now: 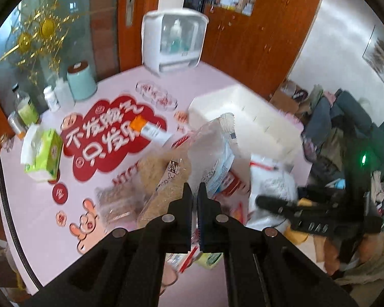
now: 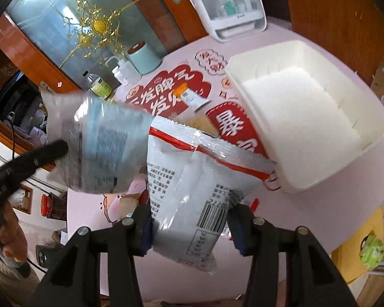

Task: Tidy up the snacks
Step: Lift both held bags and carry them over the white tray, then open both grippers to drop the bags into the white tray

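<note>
At the left of the pink surface (image 1: pixel 25 204) a green tissue pack (image 1: pixel 42 153) stands. Further right, the left gripper (image 1: pixel 195 192) has its fingers pinched on a clear blue-printed snack bag (image 1: pixel 215 151), held up. Beside it the right gripper (image 2: pixel 189 227) clamps a white red-striped snack bag (image 2: pixel 192 192), near the white bin (image 2: pixel 307 107).

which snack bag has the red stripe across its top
The white bag between the right gripper fingers. The clear bag with blue print, held by the left gripper, has no red stripe.
</note>
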`<state>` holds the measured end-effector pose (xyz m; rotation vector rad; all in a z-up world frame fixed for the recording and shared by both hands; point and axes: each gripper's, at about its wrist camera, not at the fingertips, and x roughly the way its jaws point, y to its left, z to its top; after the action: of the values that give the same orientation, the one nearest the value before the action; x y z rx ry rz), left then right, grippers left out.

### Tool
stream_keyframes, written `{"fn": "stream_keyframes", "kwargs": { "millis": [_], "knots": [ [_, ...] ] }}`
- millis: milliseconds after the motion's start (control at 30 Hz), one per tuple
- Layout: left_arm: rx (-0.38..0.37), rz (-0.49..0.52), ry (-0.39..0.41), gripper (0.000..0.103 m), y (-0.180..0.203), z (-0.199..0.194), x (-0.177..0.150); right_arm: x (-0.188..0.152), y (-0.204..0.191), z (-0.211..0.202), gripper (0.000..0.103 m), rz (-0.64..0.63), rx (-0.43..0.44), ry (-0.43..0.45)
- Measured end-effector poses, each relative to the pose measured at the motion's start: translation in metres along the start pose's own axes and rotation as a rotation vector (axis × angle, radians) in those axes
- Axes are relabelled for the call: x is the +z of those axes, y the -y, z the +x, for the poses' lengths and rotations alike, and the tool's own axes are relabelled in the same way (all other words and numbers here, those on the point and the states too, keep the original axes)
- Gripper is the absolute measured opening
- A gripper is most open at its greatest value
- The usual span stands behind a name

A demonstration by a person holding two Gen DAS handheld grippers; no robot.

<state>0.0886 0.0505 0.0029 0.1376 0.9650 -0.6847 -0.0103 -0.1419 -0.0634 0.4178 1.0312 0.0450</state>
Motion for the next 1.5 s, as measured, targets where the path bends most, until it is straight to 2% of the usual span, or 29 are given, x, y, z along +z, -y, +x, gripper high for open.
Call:
{"fn": "stream_keyframes", "kwargs": {
  "millis": [300, 533, 667, 1033, 1500],
  "knots": [
    [-0.011, -0.069, 0.103, 0.001, 0.058, 0.008, 0.056, 0.03, 0.046, -0.041, 0.048, -0.048, -0.032, 0.088],
    [0.024, -0.086, 0.14, 0.001, 0.113, 0.038, 0.097, 0.057, 0.089, -0.063, 0.049, -0.073, -0.08, 0.154],
    [0.077, -0.08, 0.134, 0.001, 0.141, 0.067, 0.116, 0.071, 0.116, -0.062, 0.049, -0.065, -0.096, 0.171],
    [0.119, -0.103, 0.046, 0.001, 0.175, 0.146, 0.141, 0.101, 0.176, -0.037, 0.049, -0.034, -0.096, 0.128],
    [0.178, -0.092, 0.003, 0.002, 0.188, 0.176, 0.147, 0.114, 0.195, -0.016, 0.05, -0.045, -0.112, 0.086]
  ]
}}
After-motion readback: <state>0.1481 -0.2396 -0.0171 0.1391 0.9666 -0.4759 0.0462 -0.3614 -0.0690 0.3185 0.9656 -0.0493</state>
